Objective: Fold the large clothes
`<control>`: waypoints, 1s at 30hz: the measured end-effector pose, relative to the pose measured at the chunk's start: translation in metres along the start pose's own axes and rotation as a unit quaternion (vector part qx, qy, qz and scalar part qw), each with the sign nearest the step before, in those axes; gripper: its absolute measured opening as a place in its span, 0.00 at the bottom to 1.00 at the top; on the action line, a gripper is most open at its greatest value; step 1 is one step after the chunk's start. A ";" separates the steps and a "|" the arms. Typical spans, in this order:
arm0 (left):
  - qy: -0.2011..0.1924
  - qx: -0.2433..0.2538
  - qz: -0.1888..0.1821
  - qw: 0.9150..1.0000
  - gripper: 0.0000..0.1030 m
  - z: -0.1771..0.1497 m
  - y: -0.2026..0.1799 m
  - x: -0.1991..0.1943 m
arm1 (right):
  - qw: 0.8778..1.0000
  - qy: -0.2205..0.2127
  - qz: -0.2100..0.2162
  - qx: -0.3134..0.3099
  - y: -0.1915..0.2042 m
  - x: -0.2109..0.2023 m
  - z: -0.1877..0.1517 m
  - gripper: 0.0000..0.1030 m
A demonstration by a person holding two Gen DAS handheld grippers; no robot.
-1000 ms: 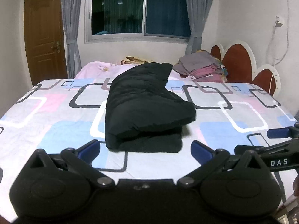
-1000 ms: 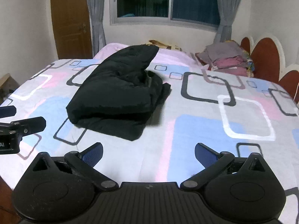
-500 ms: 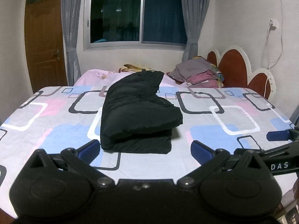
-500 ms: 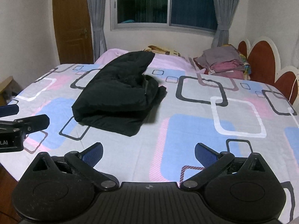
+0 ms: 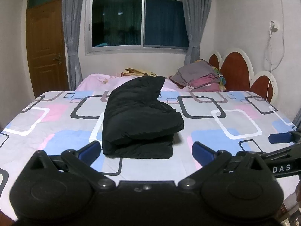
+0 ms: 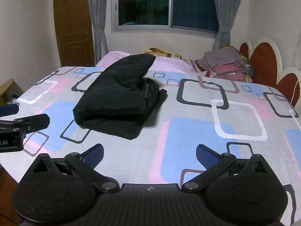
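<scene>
Bedroom setup: bed (image 5: pixel 235 120) with a sheet of blue, pink and grey squares fills both views, dark window (image 5: pixel 138 20) and grey curtains behind it, brown door (image 5: pixel 46 45) at left.

Left gripper (image 5: pixel 145 148): fingers spread wide, nothing between them, held above the near edge of the bed. Right gripper (image 6: pixel 149 153): same, jaws apart and empty, also over the near edge. Each one shows at the side of the other's camera, so they're side by side.

Black padded jacket (image 5: pixel 139 118) lies folded on the sheet straight ahead of my left gripper, ahead and left of the right one (image 6: pixel 120 96). Neither gripper touches it. It's doubled over into a thick bundle, fold edge toward me, one end trailing away toward the pink bedding (image 6: pixel 116 56).

Stack of folded grey and pink clothes (image 5: pixel 199 78) sits at the far right by the red-and-white headboard (image 5: pixel 235 71), well apart from the jacket.
</scene>
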State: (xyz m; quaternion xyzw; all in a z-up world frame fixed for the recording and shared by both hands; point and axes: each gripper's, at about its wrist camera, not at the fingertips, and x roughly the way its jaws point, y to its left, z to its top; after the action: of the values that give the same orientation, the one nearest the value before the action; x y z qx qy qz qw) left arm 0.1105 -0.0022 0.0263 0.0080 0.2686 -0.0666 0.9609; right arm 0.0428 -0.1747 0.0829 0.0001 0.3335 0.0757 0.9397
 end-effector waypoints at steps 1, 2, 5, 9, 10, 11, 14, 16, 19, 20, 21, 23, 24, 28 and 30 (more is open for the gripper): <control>-0.001 -0.001 0.000 1.000 1.00 0.000 0.001 -0.001 | 1.000 0.000 0.000 -0.001 0.001 -0.001 0.001 1.00; -0.002 -0.002 0.001 1.000 1.00 0.000 0.002 -0.001 | 1.000 0.000 0.000 -0.002 0.001 -0.001 0.001 1.00; -0.003 -0.002 0.001 1.000 1.00 0.000 0.003 -0.002 | 1.000 -0.002 0.001 -0.004 0.002 -0.003 0.002 1.00; -0.003 -0.003 0.001 1.000 1.00 0.001 0.004 -0.002 | 1.000 -0.001 0.001 -0.006 0.002 -0.003 0.003 1.00; -0.003 -0.002 0.000 1.000 1.00 0.001 0.005 -0.002 | 1.000 -0.002 0.000 -0.007 0.003 -0.004 0.003 1.00; -0.002 -0.002 -0.001 1.000 1.00 0.001 0.006 -0.002 | 1.000 -0.002 0.000 -0.007 0.003 -0.004 0.003 1.00; -0.003 -0.001 -0.004 1.000 1.00 0.001 0.004 -0.004 | 1.000 -0.003 0.000 -0.008 0.003 -0.005 0.003 1.00; -0.004 0.001 -0.006 1.000 1.00 0.002 0.004 -0.005 | 1.000 -0.003 -0.002 -0.008 0.004 -0.005 0.003 1.00; -0.004 0.000 -0.008 1.000 1.00 0.002 0.003 -0.006 | 1.000 -0.003 -0.002 -0.008 0.005 -0.006 0.003 1.00; -0.004 0.001 -0.007 1.000 1.00 0.002 0.003 -0.006 | 1.000 -0.003 -0.003 -0.008 0.005 -0.006 0.003 1.00; -0.004 0.000 -0.007 1.000 1.00 0.002 0.003 -0.006 | 1.000 -0.003 -0.004 -0.009 0.005 -0.006 0.003 1.00; -0.004 0.001 -0.007 1.000 1.00 0.002 0.003 -0.006 | 1.000 -0.003 -0.002 -0.008 0.006 -0.006 0.004 1.00; -0.004 0.001 -0.008 1.000 1.00 0.002 0.004 -0.006 | 1.000 -0.003 -0.003 -0.008 0.006 -0.006 0.004 1.00; -0.004 0.000 -0.014 1.000 1.00 0.003 0.004 -0.004 | 1.000 -0.003 -0.003 -0.010 0.008 -0.005 0.004 1.00; -0.004 0.000 -0.013 1.000 1.00 0.003 0.004 -0.004 | 1.000 -0.001 -0.003 -0.009 0.010 -0.005 0.005 1.00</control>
State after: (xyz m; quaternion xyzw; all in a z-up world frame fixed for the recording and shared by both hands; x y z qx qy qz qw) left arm 0.1090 0.0021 0.0311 0.0044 0.2653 -0.0793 0.9609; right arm 0.0404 -0.1656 0.0902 -0.0094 0.3320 0.0759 0.9402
